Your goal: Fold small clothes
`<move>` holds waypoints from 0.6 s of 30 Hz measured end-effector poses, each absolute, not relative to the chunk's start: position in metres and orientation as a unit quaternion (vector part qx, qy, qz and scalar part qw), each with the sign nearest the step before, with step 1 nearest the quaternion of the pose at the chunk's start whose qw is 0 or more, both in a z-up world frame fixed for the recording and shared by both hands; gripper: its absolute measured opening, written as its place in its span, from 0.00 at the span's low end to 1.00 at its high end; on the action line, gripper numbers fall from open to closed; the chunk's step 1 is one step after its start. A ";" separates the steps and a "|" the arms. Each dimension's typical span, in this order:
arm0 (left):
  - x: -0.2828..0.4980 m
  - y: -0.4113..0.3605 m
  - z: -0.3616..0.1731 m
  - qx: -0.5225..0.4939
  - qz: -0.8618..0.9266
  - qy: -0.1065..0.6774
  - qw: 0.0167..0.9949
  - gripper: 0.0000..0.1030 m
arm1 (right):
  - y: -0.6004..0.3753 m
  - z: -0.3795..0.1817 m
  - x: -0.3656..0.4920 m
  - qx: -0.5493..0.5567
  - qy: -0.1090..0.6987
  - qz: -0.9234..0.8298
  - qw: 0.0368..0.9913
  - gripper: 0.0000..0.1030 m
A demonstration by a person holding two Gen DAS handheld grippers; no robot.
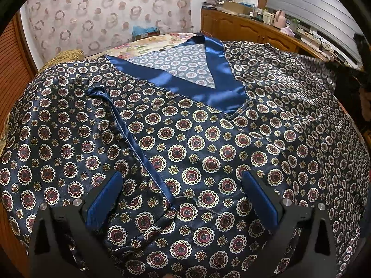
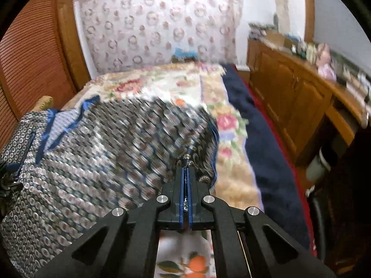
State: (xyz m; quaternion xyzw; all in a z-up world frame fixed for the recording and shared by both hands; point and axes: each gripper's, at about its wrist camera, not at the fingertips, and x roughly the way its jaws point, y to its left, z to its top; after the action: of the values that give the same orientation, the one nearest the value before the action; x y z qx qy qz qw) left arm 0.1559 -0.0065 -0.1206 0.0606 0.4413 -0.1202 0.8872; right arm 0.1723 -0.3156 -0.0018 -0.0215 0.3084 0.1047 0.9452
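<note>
floral bedspread (image 2: 234, 171) under patterned shirt (image 1: 197, 143); right gripper (image 2: 185, 173) pinching hem.

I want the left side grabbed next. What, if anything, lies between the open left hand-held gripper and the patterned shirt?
Nothing visible. The left hand-held gripper hangs open directly over the patterned shirt, only bare fabric between its fingers.

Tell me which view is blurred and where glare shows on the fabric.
Right wrist view: motion-blurred, the patterned satin top smeared into streaks, while the right gripper, shut on its edge, stays sharp. Left wrist view: sharp, with sheen on the blue neckline trim; the open left gripper is crisp; fisheye bending bulges the garment.
</note>
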 end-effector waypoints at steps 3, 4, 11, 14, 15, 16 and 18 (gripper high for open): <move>0.155 -0.005 -0.120 0.061 -0.121 0.442 0.887 1.00 | -0.284 0.018 0.163 -0.053 0.284 0.134 0.948 0.02; 0.155 -0.006 -0.119 0.061 -0.122 0.441 0.887 1.00 | -0.271 0.023 0.160 -0.064 0.278 0.146 0.947 0.02; 0.143 0.001 -0.095 0.042 -0.104 0.378 0.919 0.99 | -0.191 0.017 0.149 -0.113 0.279 0.229 0.926 0.02; 0.129 0.002 -0.068 0.029 -0.101 0.325 0.940 0.99 | -0.179 0.005 0.148 -0.116 0.293 0.242 0.918 0.02; 0.126 0.002 -0.062 0.027 -0.101 0.315 0.943 0.99 | -0.178 0.003 0.148 -0.114 0.296 0.246 0.916 0.02; 0.123 0.001 -0.056 0.026 -0.102 0.307 0.946 0.99 | -0.181 0.002 0.150 -0.112 0.297 0.246 0.916 0.08; 0.114 -0.002 -0.041 0.022 -0.105 0.287 0.952 0.99 | -0.185 0.004 0.154 -0.102 0.295 0.241 0.919 0.22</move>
State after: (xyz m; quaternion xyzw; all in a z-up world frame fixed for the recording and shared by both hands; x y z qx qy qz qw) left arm 0.1142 -0.0021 -0.0414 0.0216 0.2867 -0.1054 0.9520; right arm 0.1538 -0.1849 0.0037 -0.1019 0.2952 0.2407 0.9190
